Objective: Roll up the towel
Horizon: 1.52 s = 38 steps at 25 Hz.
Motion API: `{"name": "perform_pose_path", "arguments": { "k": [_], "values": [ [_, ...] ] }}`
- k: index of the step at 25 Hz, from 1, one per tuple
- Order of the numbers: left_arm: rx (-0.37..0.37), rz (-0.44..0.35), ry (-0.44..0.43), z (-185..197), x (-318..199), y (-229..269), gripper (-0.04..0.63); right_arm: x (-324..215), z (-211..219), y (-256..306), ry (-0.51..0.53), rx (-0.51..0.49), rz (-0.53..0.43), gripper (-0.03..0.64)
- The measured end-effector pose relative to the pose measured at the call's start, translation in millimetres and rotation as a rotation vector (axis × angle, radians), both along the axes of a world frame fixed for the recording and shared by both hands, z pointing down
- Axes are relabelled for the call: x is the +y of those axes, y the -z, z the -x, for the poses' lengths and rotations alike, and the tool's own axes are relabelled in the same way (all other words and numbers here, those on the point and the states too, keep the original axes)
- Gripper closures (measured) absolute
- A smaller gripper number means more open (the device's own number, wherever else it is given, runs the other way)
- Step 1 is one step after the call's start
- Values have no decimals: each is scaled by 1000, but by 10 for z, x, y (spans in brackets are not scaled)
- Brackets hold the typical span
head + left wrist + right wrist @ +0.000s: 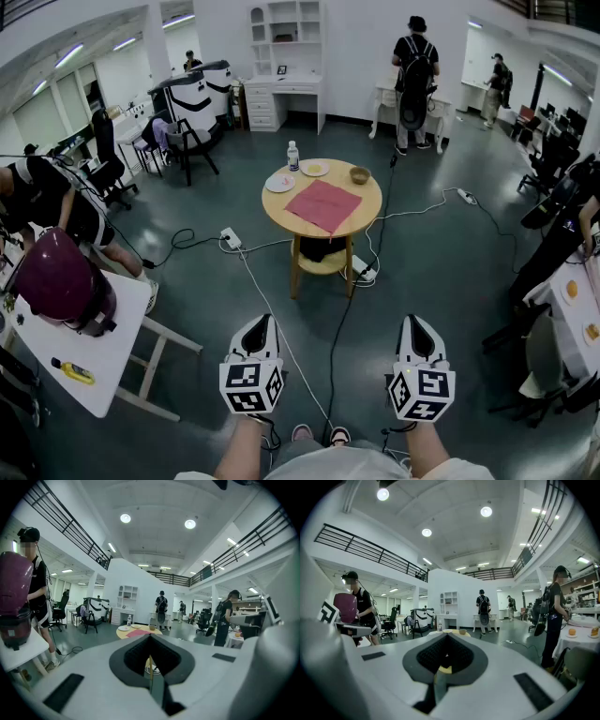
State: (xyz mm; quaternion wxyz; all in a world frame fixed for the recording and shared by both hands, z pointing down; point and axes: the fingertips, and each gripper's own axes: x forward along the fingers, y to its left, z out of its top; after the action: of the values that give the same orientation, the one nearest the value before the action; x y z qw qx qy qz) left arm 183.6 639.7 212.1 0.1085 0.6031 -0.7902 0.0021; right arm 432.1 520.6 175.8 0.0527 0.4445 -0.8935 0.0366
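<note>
A red towel (323,205) lies flat on the round wooden table (364,213) in the middle of the room, well ahead of me. In the left gripper view the towel (138,633) shows just above the jaws. My left gripper (260,329) and right gripper (416,332) hover low in the head view, side by side, far short of the table. Both are shut with nothing between the jaws. The left gripper (150,641) and the right gripper (446,638) point roughly level toward the table.
On the table stand a water bottle (292,156), two plates (279,183) and a small bowl (359,174). Cables (281,337) and a power strip (230,238) lie on the floor between me and the table. A white table (103,352) is at left; people stand around.
</note>
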Motion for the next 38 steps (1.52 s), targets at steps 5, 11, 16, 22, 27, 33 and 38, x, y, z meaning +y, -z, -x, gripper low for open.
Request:
{"name": "perform_pose_path", "arguments": {
  "k": [5, 11, 16, 22, 27, 33, 38],
  "values": [
    [-5, 6, 7, 6, -12, -2, 598, -1, 45, -14, 13, -2, 10, 617],
    [-11, 10, 10, -15, -52, 16, 598, -70, 15, 22, 15, -60, 13, 615],
    [-5, 18, 12, -32, -139, 2, 598, -174, -5, 43, 4, -74, 11, 615],
    [13, 22, 33, 48, -196, 32, 598, -271, 39, 94, 3, -86, -4, 612],
    [13, 7, 39, 83, -233, 97, 597, -341, 11, 141, 4, -105, -12, 560],
    [7, -5, 38, 75, -258, 145, 596, -421, -121, 210, -12, -120, -26, 508],
    [8, -10, 33, 101, -277, 140, 527, -486, -268, 242, -48, -117, -39, 469]
  ]
}}
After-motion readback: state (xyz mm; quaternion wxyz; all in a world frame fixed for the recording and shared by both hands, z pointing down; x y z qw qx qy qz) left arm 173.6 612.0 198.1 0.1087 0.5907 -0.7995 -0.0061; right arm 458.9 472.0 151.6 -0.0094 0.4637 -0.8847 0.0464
